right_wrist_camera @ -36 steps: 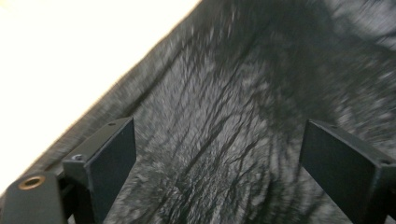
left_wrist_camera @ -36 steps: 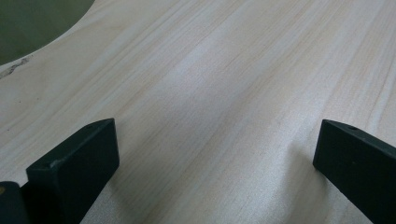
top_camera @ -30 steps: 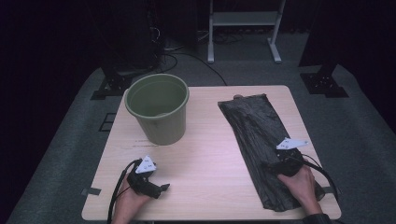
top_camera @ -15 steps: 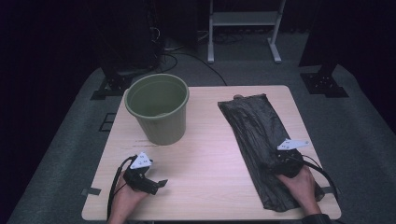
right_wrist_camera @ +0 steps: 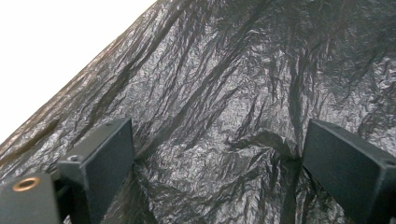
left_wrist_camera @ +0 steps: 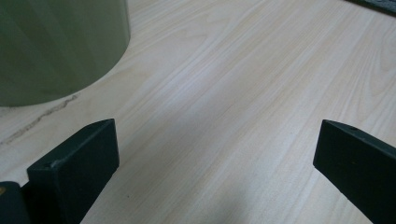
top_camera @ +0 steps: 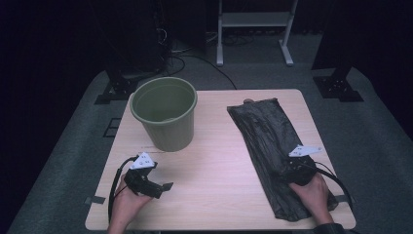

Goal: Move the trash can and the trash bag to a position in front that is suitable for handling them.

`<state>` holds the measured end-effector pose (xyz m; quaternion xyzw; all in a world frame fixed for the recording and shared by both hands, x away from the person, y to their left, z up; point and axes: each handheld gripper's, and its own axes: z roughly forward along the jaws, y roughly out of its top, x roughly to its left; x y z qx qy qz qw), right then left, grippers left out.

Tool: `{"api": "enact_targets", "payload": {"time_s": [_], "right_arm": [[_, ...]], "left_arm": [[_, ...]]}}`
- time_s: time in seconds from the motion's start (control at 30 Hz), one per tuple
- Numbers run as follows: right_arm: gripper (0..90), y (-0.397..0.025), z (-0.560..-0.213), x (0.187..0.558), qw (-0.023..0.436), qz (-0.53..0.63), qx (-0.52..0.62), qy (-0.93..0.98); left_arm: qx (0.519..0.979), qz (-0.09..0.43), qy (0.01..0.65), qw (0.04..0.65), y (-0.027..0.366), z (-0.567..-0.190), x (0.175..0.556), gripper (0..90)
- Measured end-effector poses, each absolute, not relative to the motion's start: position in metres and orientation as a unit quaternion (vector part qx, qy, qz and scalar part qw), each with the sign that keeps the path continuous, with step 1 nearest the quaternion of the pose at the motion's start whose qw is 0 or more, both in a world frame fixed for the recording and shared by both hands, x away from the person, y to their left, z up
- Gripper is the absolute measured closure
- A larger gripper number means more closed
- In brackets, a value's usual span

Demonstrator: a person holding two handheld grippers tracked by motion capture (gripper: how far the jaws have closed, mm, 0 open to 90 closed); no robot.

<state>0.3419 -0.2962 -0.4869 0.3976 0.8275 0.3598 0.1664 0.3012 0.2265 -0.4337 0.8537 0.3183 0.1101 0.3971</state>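
Jaws spread, right gripper [top_camera: 288, 168] pressing black bag [top_camera: 265, 129].

Nothing readable is showing anywhere: the small dark marks on the grey three-cornered plates [top_camera: 144, 160] are staying too tiny to make out, and no label or number is appearing elsewhere

Crinkled glossy plastic bag [right_wrist_camera: 243, 93]

Bucket [top_camera: 164, 113] at table's [top_camera: 214, 170] left — bag [top_camera: 272, 141] flat along its right
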Motion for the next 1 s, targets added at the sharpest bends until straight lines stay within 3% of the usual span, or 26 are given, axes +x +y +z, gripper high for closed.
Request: {"api": "enact_targets", "payload": {"time_s": [1.0], "right_arm": [[7.9, -0.296, -0.487, 0.342, 0.165, 0.361, 0.394, 0.829]], "left_arm": [[0.831, 0.139, 0.335, 0.422, 0.250, -0.342, 0.326, 0.0]]}}
